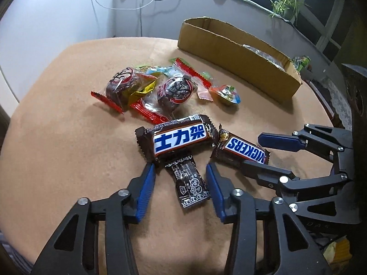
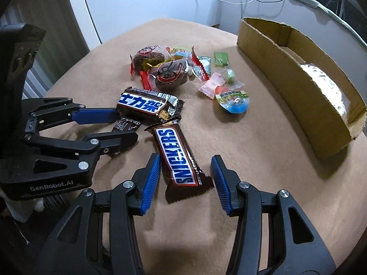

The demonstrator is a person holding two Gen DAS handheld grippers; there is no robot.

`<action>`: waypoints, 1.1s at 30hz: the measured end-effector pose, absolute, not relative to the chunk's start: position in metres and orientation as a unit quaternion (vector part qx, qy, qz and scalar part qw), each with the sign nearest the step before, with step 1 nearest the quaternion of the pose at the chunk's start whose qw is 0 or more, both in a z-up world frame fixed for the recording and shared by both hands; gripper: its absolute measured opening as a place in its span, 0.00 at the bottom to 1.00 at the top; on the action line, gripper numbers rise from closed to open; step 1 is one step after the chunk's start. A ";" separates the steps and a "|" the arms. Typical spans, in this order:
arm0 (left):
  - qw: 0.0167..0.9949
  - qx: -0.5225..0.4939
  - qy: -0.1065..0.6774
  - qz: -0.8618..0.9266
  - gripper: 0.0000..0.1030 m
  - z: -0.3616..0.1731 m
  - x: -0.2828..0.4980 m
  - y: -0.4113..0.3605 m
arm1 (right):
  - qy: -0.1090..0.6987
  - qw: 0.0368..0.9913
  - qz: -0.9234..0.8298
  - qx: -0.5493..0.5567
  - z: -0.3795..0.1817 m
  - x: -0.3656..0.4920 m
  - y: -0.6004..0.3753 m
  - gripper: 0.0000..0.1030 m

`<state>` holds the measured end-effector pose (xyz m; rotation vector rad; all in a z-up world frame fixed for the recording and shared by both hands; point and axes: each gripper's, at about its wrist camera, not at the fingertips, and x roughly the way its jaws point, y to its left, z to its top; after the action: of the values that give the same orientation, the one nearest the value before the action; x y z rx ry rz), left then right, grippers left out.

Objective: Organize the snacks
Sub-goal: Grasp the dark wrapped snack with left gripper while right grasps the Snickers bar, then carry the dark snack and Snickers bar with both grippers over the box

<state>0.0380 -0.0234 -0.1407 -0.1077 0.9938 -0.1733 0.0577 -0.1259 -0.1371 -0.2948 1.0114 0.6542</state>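
Observation:
Three dark chocolate bars lie at the near side of the tan cloth-covered table (image 1: pixel 68 137). My left gripper (image 1: pixel 180 168) is open and straddles a small dark bar (image 1: pixel 190 183), whose far end lies under a Snickers bar with Chinese lettering (image 1: pixel 181 137). A gap shows beside its left pad. My right gripper (image 2: pixel 185 159) is open around the near end of an English-labelled Snickers bar (image 2: pixel 181 158), with room at its right pad. The right wrist view shows the left gripper (image 2: pixel 125 126) low on the left at the small bar (image 2: pixel 126 123).
A long open cardboard box (image 2: pixel 286 87) stands at the far right and holds a white packaged item (image 2: pixel 325 84). Behind the bars lies a pile of wrapped brown cakes (image 1: pixel 121 84), small candies and a jelly cup (image 2: pixel 231 100). Cables hang on the wall beyond.

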 end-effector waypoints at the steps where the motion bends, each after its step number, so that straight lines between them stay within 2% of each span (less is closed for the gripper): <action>1: 0.875 -0.047 0.475 -0.083 0.39 -0.141 0.037 -0.024 | 0.474 0.813 0.306 -0.140 -0.138 0.058 -0.124 0.45; 4: 0.877 -0.033 0.472 -0.080 0.33 -0.142 0.037 -0.026 | 0.472 0.814 0.307 -0.143 -0.138 0.058 -0.121 0.38; 6: 0.879 -0.023 0.470 -0.076 0.27 -0.142 0.036 -0.026 | 0.472 0.813 0.309 -0.142 -0.138 0.058 -0.119 0.30; 9: 0.881 -0.018 0.467 -0.074 0.23 -0.143 0.035 -0.025 | 0.470 0.816 0.305 -0.146 -0.138 0.056 -0.116 0.29; 21: 0.880 -0.065 0.461 -0.088 0.22 -0.129 0.020 -0.010 | 0.457 0.837 0.281 -0.103 -0.123 0.050 -0.146 0.29; 23: 0.883 -0.068 0.456 -0.091 0.13 -0.122 0.018 -0.010 | 0.452 0.842 0.277 -0.098 -0.118 0.049 -0.150 0.29; 27: 0.890 -0.055 0.445 -0.087 0.13 -0.118 0.019 -0.012 | 0.451 0.845 0.273 -0.093 -0.116 0.050 -0.156 0.29; 31: 0.874 -0.071 0.472 -0.087 0.16 -0.132 0.021 -0.007 | 0.456 0.842 0.274 -0.093 -0.119 0.046 -0.158 0.29; 33: 0.873 -0.065 0.475 -0.087 0.29 -0.134 0.017 -0.008 | 0.458 0.841 0.274 -0.094 -0.121 0.046 -0.157 0.29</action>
<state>0.0173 -0.0078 -0.1341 -0.1355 0.9932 -0.1816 0.0456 -0.1573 -0.1212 -0.1983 0.9670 0.5800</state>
